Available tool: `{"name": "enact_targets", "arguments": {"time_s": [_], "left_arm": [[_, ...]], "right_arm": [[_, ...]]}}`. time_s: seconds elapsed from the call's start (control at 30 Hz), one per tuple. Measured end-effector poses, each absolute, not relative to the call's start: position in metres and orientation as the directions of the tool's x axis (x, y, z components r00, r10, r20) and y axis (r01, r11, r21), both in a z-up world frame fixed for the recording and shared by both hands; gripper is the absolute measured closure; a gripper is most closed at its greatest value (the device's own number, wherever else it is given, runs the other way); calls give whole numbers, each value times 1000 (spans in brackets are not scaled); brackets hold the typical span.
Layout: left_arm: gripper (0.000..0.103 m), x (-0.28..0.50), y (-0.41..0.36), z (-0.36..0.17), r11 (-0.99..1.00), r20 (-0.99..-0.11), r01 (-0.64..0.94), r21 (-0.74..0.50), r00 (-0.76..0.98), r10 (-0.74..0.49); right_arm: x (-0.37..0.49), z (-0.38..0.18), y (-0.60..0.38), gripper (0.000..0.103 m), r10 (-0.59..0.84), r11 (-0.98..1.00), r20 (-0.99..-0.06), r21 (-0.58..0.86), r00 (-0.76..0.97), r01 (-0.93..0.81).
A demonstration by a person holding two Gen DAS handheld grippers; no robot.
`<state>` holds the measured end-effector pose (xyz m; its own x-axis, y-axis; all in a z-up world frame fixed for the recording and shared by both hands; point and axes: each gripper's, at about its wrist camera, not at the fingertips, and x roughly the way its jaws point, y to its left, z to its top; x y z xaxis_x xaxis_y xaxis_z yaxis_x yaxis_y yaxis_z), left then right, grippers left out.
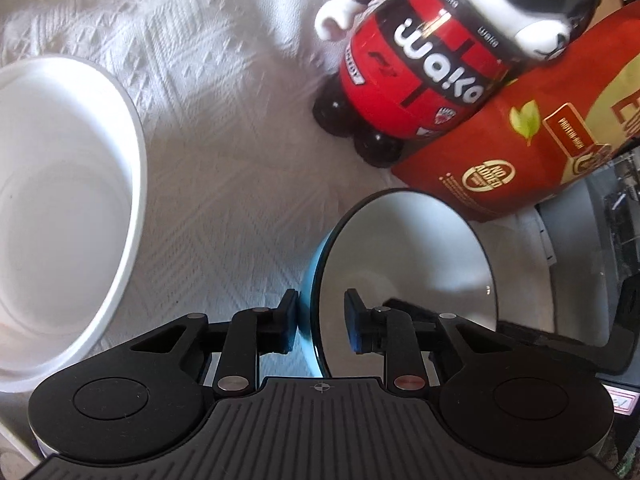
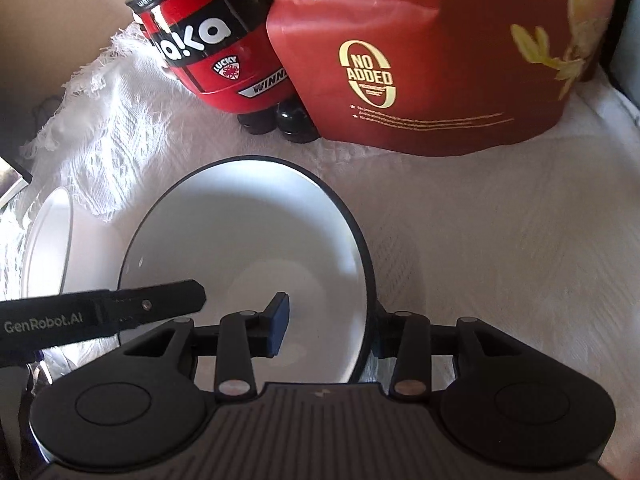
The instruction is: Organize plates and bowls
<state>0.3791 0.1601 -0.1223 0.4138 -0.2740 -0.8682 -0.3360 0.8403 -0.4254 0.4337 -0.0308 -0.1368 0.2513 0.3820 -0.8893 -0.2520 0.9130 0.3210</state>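
A round bowl with a pale blue outside, glossy white inside and thin dark rim [image 1: 404, 256] [image 2: 248, 248] sits upright on the white woven tablecloth [image 1: 224, 168] [image 2: 500, 248], its hollow empty and catching soft daylight. It lies toward the back edge of the table, just in front of the red goods there. Beside it on its left, apart from it, rests a larger plain white bowl with a thick rounded rim [image 1: 60, 200] [image 2: 48, 240], also upright and empty, with a flat circular floor and a faint ring showing inside. It stands nearer the cloth's fringed left edge.
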Motion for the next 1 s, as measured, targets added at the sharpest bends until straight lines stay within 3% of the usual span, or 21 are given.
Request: {"name": "enact_targets", "arguments": {"time_s": [0.33, 1.0], "left_arm": [[77, 375, 141, -124, 866, -876, -264, -424, 363, -318], [77, 408, 142, -144, 875, -882, -221, -430, 310, -355]], "right_arm": [[421, -127, -51, 60, 362, 930, -891, 325, 273, -172], [427, -140, -45, 61, 344, 935, -906, 305, 247, -183]]}}
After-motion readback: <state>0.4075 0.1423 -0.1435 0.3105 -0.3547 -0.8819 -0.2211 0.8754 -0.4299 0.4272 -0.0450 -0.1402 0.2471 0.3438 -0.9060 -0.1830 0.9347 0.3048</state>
